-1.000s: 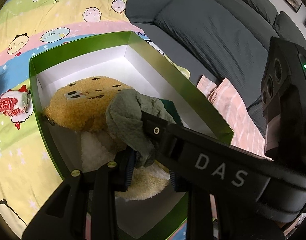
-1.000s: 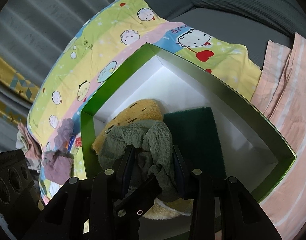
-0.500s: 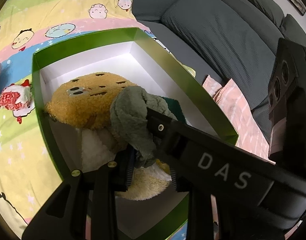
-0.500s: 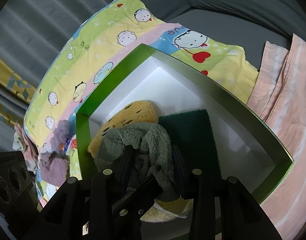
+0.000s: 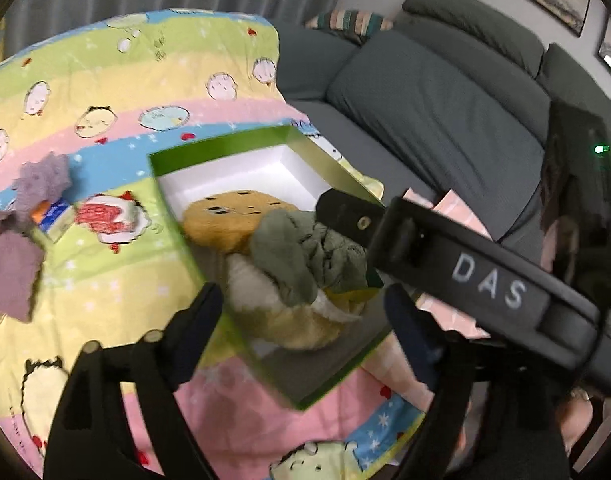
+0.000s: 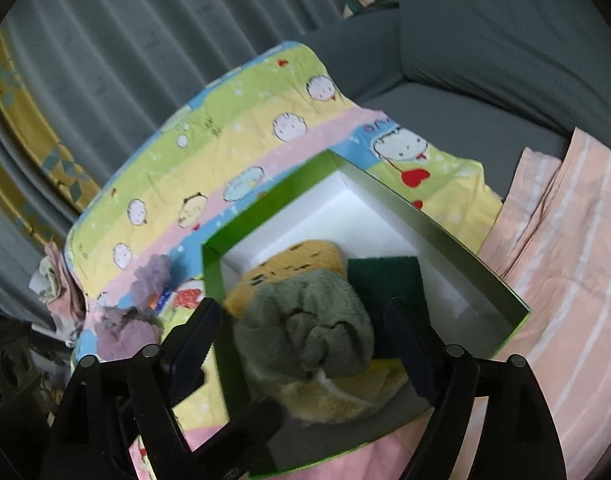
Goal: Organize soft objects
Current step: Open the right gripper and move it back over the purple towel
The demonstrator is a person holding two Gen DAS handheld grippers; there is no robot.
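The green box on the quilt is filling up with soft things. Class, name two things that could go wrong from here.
1. The grey-green cloth lies loosely bunched atop the yellow plush, reaching about rim height of the green box; it may slump over the rim.
2. The left gripper and right gripper, jaws just opened, straddle the cloth; withdrawing could snag it.

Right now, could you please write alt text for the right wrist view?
A crumpled grey-green cloth lies released on a yellow plush toy inside a green box, between the right gripper's open fingers. A dark green sponge sits beside it; the box rests on a cartoon blanket.
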